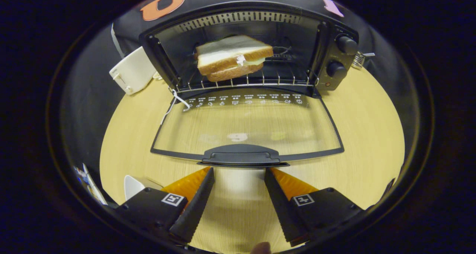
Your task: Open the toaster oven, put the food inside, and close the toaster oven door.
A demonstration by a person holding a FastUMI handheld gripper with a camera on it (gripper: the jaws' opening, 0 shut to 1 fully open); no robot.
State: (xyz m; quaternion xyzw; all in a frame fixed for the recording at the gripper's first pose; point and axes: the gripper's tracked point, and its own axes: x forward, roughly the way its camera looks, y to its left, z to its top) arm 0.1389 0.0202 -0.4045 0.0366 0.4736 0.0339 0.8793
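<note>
Far left, against the booth wall: a white pop-up toaster (pixel 133 75) on the wooden surface (pixel 364 135), just beside the left side of the toaster oven (pixel 245 49), close to touching; contact cannot be confirmed.

Near left, beside the left finger: a small white object (pixel 132 186), partly cut off, identity unclear.

Left of centre: a white cord or tag (pixel 174 102) hangs from the oven's lower left corner and trails onto the surface along the door's left edge.

Centre: toaster oven door (pixel 247 129) fully open, lying flat toward the camera, glass pane showing the wood grain beneath. A row of small printed symbols runs along the hinge end of the glass. The door handle (pixel 241 156) sits at the near edge, just ahead of the fingertips.

Centre, deeper: sandwich (pixel 233 58) inside the oven cavity, resting on the wire rack (pixel 245 83). Two slices of bread, pale filling between, tilted slightly with its left end lower. It sits toward the left-middle of the rack.

Low centre: gripper (pixel 239 172) spread wide, holding nothing; bare surface visible between the two fingers. Fingertips (pixel 208 176) reach close to the handle's near edge, one on each side of its middle, not clearly touching it.

Right: two control knobs (pixel 342 57) stacked on the oven's side panel, a small light below them. A metal spring-like piece (pixel 360 58) pokes out behind the oven's right corner.

Bottom edge: a fingertip of the person (pixel 261 248) just shows.
</note>
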